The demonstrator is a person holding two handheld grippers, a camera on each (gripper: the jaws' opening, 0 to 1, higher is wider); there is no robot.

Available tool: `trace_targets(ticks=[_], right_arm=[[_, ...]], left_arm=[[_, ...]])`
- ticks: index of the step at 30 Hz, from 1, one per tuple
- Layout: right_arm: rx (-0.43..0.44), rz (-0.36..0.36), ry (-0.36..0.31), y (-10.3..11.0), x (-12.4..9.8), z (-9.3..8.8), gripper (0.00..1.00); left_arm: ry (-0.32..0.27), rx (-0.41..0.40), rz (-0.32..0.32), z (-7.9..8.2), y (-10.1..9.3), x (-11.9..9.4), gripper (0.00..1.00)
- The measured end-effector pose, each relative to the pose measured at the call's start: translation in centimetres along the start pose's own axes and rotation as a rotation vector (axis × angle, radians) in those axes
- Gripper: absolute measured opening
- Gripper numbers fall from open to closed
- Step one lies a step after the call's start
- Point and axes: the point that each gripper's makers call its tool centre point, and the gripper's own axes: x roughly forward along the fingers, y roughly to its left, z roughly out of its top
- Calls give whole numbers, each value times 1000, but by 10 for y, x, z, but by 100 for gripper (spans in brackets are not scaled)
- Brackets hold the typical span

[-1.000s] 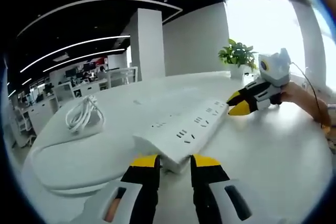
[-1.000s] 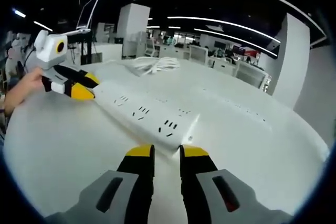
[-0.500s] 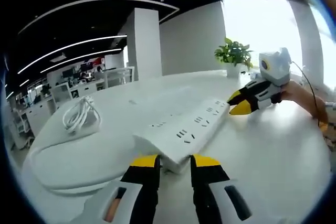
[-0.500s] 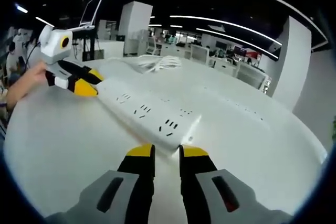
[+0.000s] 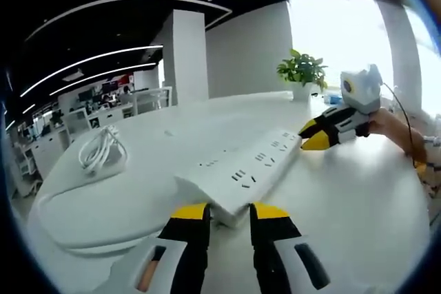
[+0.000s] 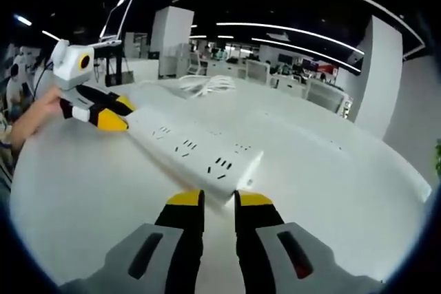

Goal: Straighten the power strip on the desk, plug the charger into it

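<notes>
A long white power strip (image 5: 244, 170) lies across the white desk (image 5: 358, 204). My left gripper (image 5: 229, 213) is shut on its near end, the yellow tips on either side of the corner. My right gripper (image 5: 313, 137) comes in from the right and pinches the far end. In the right gripper view the same strip (image 6: 189, 149) runs away from my right gripper (image 6: 219, 200) to my left gripper (image 6: 110, 113) at the upper left. A white charger with a coiled cable (image 5: 103, 151) rests on the desk left of the strip and appears beyond the strip (image 6: 205, 85) in the right gripper view.
A potted plant (image 5: 301, 74) stands at the desk's far side. A person's hand (image 5: 398, 129) holds the right gripper; another hand (image 6: 34, 111) holds the left one. A raised laptop (image 6: 114, 27) stands behind it. Open desk surface (image 6: 331, 191) lies right of the strip.
Both grippers keep their hold on the strip's ends. The strip's left-gripper end rose a little and came back down; the views shifted slightly.
</notes>
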Motion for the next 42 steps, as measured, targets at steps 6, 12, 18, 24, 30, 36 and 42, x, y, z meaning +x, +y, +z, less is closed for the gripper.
trace_targets(ticks=[6, 12, 18, 24, 30, 36, 42], right_arm=[[9, -8, -10, 3, -7, -3, 17], [30, -15, -20, 6, -14, -5, 17], [44, -17, -28, 10, -21, -7, 17], [59, -28, -39, 10, -29, -11, 17], [67, -37, -46, 9, -36, -14, 17], [77, -46, -48, 10, -45, -18, 17], [89, -54, -47, 10, -52, -21, 17]], left_arm=[[6, 2, -15, 0, -4, -2, 23], [7, 5, -32, -1, -9, -3, 23], [13, 11, -48, -1, -14, -5, 23], [18, 16, -67, -1, -19, -5, 23], [20, 20, -88, -1, -26, -5, 22], [25, 34, -103, -1, -33, -5, 22], [28, 45, -118, -2, -40, -6, 22]])
